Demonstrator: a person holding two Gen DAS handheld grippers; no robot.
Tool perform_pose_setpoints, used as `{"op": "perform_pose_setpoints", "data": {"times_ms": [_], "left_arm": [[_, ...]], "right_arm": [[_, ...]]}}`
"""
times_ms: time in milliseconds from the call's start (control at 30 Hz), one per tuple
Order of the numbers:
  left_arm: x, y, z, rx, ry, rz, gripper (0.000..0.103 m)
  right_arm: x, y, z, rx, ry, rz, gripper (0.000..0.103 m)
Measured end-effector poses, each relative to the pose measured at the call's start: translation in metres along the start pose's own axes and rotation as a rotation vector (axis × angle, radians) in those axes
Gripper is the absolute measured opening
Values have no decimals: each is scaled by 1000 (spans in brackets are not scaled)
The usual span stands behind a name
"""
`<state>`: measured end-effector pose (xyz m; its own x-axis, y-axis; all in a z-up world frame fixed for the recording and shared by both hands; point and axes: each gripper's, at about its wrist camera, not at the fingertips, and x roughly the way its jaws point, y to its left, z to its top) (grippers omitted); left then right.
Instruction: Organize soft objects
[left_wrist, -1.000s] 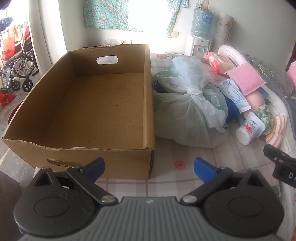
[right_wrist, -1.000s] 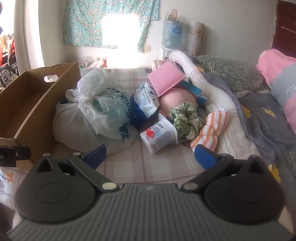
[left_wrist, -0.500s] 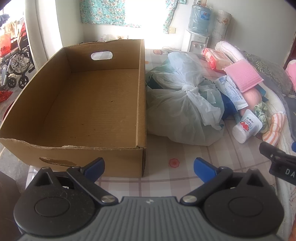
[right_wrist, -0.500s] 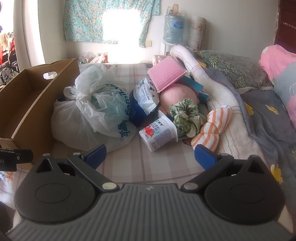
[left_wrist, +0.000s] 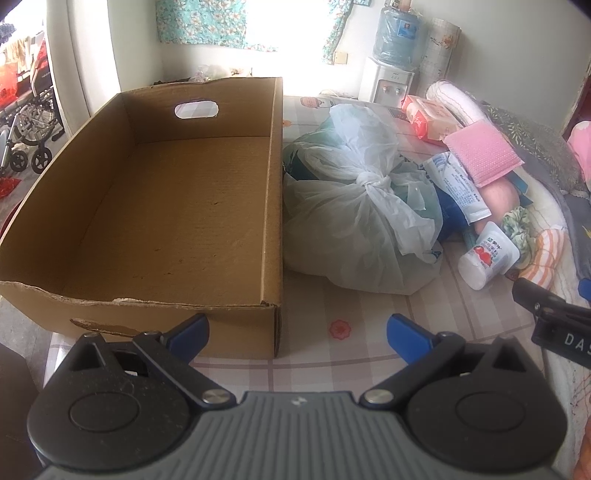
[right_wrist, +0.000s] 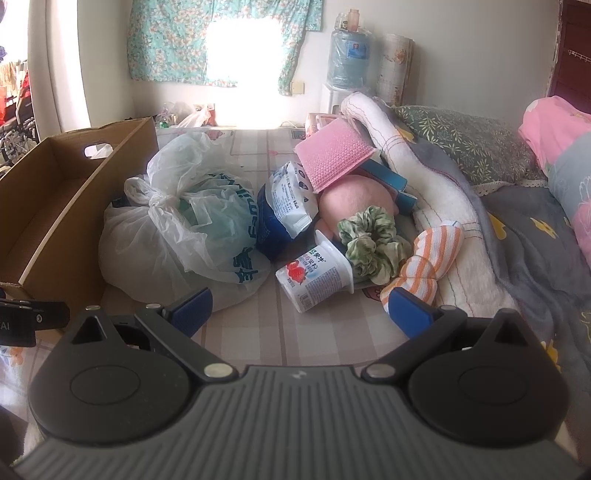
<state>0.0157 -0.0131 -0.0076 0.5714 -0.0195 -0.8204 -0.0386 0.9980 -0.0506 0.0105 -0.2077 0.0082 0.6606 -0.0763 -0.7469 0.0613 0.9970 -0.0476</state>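
Right wrist view: the right gripper (right_wrist: 299, 308) is wide open and empty; at 12 o'clock lies a yogurt cup (right_wrist: 316, 275) with a strawberry picture, its Chinese writing unreadable. The green scrunchie (right_wrist: 371, 242) touches it at 1 o'clock. The left gripper (left_wrist: 297, 334) is also wide open and empty, with the cardboard box (left_wrist: 271, 206) at 11 o'clock.

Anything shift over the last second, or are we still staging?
Only the left gripper drifted, so its view swung and the cardboard box now looks closer. The right gripper barely moved. Both stay open and empty; the tied plastic bag and yogurt cup lie untouched.
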Motion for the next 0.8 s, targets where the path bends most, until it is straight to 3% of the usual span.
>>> {"op": "perform_pose_setpoints", "data": {"times_ms": [800], "left_arm": [[-1, 1, -2, -6, 2, 4, 103]], "right_arm": [[1, 1, -1, -6, 5, 5, 102]]}}
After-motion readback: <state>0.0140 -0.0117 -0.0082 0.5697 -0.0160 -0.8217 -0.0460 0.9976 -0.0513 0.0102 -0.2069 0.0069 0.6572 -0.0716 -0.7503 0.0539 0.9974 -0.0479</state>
